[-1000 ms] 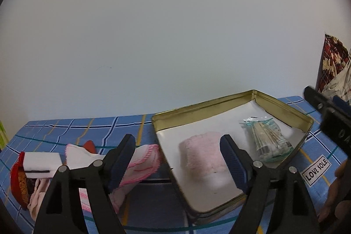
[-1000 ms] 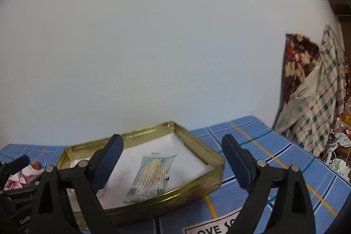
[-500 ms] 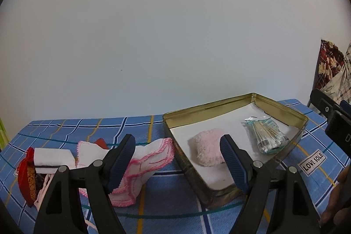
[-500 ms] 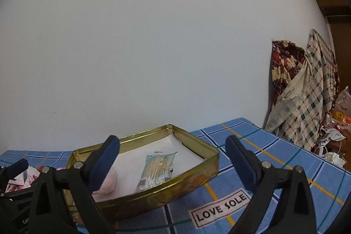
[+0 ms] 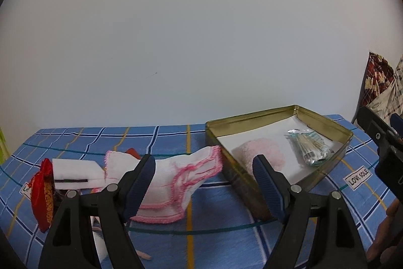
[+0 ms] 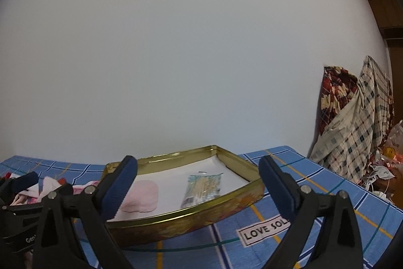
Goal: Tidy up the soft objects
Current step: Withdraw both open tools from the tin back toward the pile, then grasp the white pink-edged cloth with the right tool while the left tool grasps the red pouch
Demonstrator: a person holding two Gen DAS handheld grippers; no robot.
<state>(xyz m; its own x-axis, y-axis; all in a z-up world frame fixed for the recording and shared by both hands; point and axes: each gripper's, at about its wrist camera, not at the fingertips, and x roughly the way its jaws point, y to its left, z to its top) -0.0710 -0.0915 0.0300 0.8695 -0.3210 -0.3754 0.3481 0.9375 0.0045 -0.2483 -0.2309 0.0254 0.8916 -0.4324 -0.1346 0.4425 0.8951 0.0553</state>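
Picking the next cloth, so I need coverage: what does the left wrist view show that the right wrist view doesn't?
Left wrist only: the folded white cloth with a black stripe and the red-and-gold fabric piece.

Right wrist only: the plaid and floral fabrics hanging right of the table, seen in full.

Both: the gold metal tin holding the fluffy pink pad and cotton-swab packet, and the pink-trimmed white cloth.

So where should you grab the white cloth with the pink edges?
Probably the raised right end of the pink-edged cloth, beside the gold tin. That end humps up off the blue tablecloth, so the open left hand-held gripper could come from above, one finger on each side, and pinch that hump.
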